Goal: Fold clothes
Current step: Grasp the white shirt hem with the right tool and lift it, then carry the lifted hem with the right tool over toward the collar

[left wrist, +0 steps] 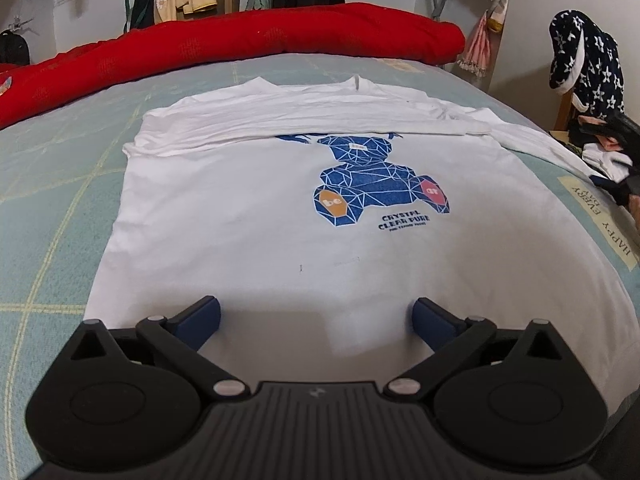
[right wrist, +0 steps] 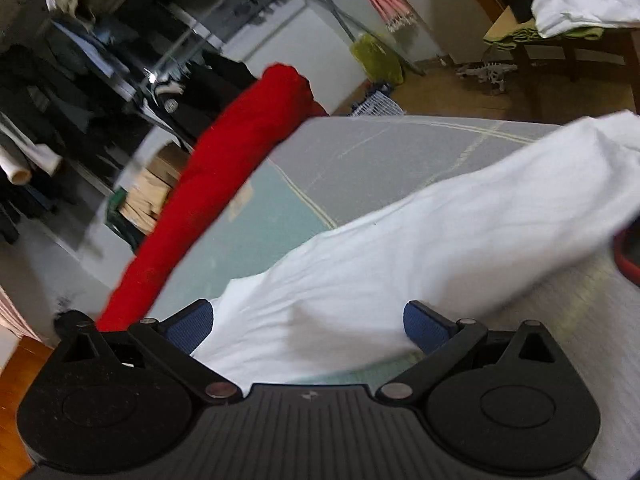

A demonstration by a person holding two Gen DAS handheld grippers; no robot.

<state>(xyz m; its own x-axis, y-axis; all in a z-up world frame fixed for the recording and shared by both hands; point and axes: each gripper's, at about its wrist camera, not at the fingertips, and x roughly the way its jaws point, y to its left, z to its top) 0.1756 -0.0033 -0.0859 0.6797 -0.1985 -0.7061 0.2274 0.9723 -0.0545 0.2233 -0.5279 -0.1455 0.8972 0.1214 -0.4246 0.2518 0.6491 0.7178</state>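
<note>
My left gripper (left wrist: pixel 316 316) is wide open over the hem of the white bear T-shirt (left wrist: pixel 256 208), which lies flat on the bed (left wrist: pixel 52 184). My right gripper (right wrist: pixel 308 320) is open too, around the sleeve (right wrist: pixel 440 232) stretching toward two o'clock, ready to fold it in.

A rolled red quilt (left wrist: pixel 240 52) lies at twelve o'clock along the bed (left wrist: pixel 60 184); a wooden chair (right wrist: pixel 560 40) stands at two, dark clothes rack (right wrist: pixel 80 60) behind.
</note>
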